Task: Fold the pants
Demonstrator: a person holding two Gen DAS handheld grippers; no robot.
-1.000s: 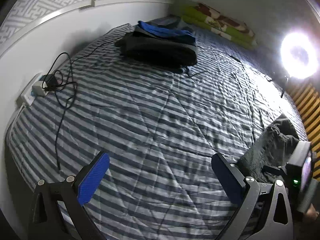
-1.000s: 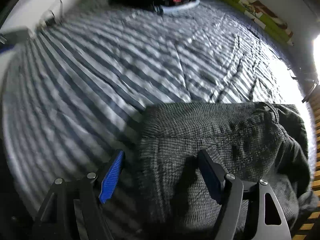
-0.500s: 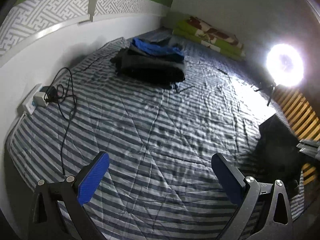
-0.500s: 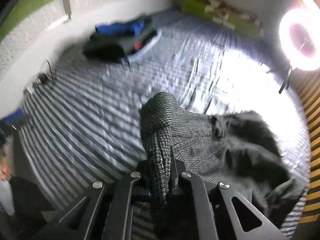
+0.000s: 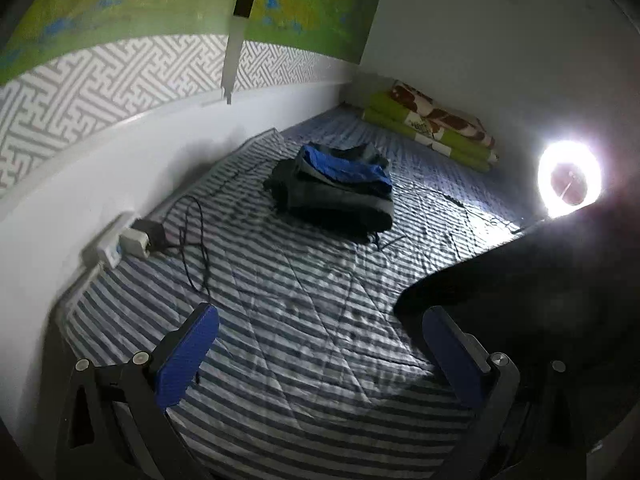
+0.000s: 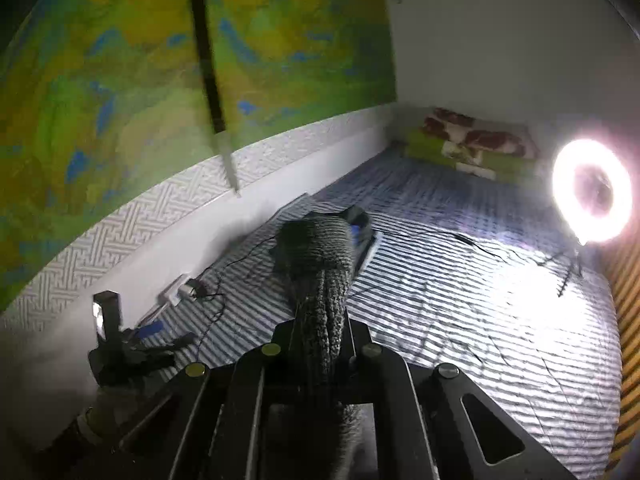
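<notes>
My right gripper [image 6: 320, 344] is clenched on a fold of the dark grey woven pants [image 6: 320, 264], lifted above the blue-and-white striped bed cover [image 6: 460, 300]. My left gripper [image 5: 320, 352] hangs released, blue-padded fingers [image 5: 186, 354] wide apart over the stripes. Far off lies a folded pile of dark and blue clothes [image 5: 336, 192]; no containers around.
</notes>
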